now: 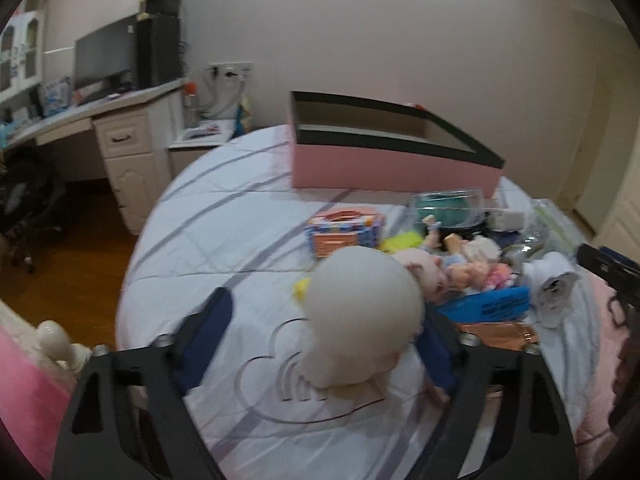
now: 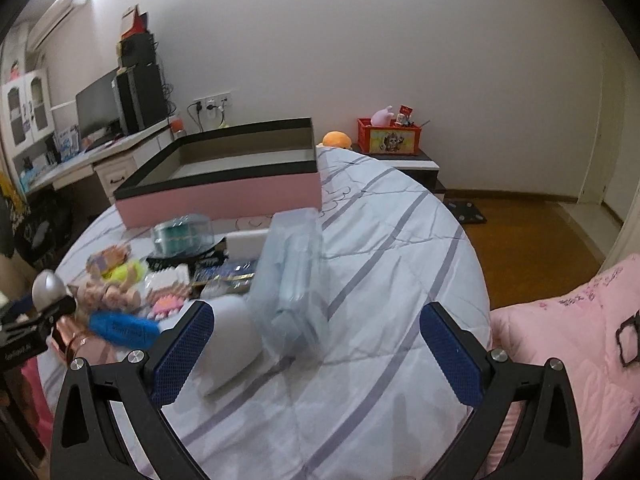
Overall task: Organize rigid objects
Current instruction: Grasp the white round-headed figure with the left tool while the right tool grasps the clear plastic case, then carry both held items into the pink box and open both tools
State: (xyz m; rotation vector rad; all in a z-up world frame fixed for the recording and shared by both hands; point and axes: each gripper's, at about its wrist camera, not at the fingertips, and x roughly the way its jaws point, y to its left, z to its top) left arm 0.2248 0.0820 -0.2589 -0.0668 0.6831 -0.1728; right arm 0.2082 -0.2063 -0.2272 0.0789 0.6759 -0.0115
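A pink box with a black rim (image 1: 394,162) stands open on the far side of the bed; it also shows in the right wrist view (image 2: 224,196). My left gripper (image 1: 324,336) is open with a white rounded object (image 1: 360,312) standing between its blue pads, nearer the right pad. My right gripper (image 2: 318,344) is open; a clear blue plastic case (image 2: 292,276) stands tilted just ahead between its fingers, and a white rounded object (image 2: 232,344) lies by the left pad. A pile of dolls and toys (image 1: 460,264) lies ahead of the left gripper.
A colourful small box (image 1: 346,232), a clear tub with teal content (image 1: 448,204), a blue packet (image 1: 492,304) and a white device (image 1: 552,288) lie on the striped bedsheet (image 1: 224,216). A desk with a monitor (image 1: 104,60) stands left. A pink quilt (image 2: 568,336) lies right. A red crate (image 2: 390,136) sits on a stand.
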